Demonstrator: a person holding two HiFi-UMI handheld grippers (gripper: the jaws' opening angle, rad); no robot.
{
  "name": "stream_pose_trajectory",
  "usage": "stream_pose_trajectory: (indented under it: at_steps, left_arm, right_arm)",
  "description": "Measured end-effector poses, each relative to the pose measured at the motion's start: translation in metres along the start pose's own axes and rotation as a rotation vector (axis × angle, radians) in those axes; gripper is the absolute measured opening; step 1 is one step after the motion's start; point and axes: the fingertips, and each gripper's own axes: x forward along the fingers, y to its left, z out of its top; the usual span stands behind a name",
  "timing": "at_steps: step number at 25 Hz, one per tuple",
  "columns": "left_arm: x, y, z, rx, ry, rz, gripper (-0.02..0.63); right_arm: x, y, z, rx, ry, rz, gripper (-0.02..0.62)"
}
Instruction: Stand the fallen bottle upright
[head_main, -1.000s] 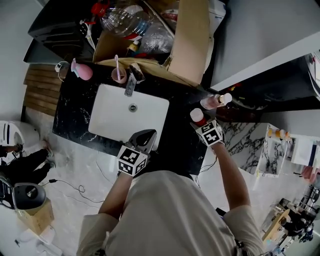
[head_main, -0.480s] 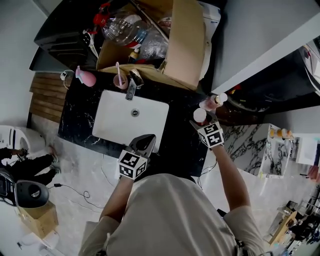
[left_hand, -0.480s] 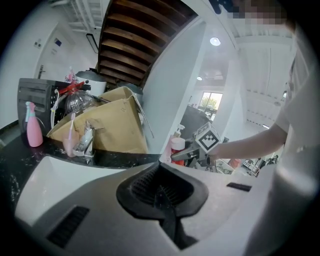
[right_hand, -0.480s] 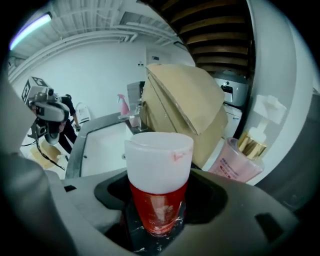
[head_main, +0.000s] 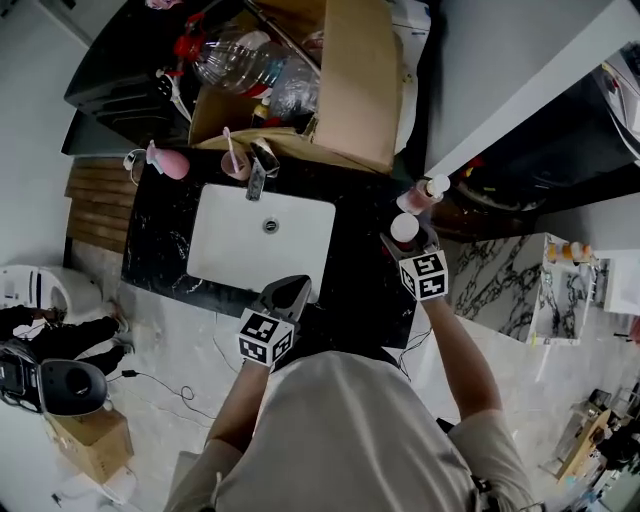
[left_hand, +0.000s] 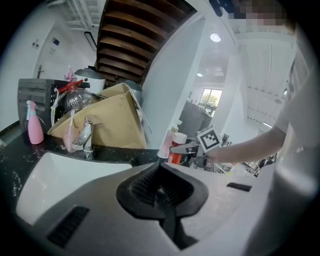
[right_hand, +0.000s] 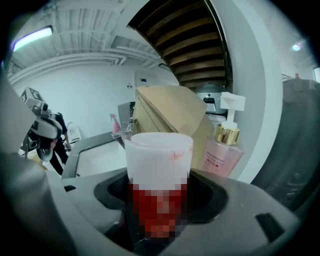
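Moved nearer the dispenser (right_hand: 222, 150), upright bottle (right_hand: 158, 170) sits clamped between right gripper (head_main: 410, 243) fingers

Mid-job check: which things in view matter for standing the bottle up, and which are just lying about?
Job in hand:
- red bottle with white cap
- right hand-held gripper, shut on it

Lying about:
- pump bottle
- cardboard box
- sink and tap
- pink spray bottle
- left hand-held gripper, shut, empty
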Motion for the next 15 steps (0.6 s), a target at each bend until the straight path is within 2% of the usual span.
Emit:
stream_pose_trajectory:
  at_steps: [4, 15]
  left_arm:
    - [0.003, -0.009, -0.002, 0.008, 0.005, -0.007, 0.008]
    - [0.002, -0.033, -0.008, 0.012, 0.0, -0.007, 0.008]
  right_arm:
    - [-0.007, -0.003, -0.005, 0.026, -0.017, -0.011, 0.308]
    - [-0.021, 0.002, -0.015, -0.006, -0.046, -0.024, 0.308]
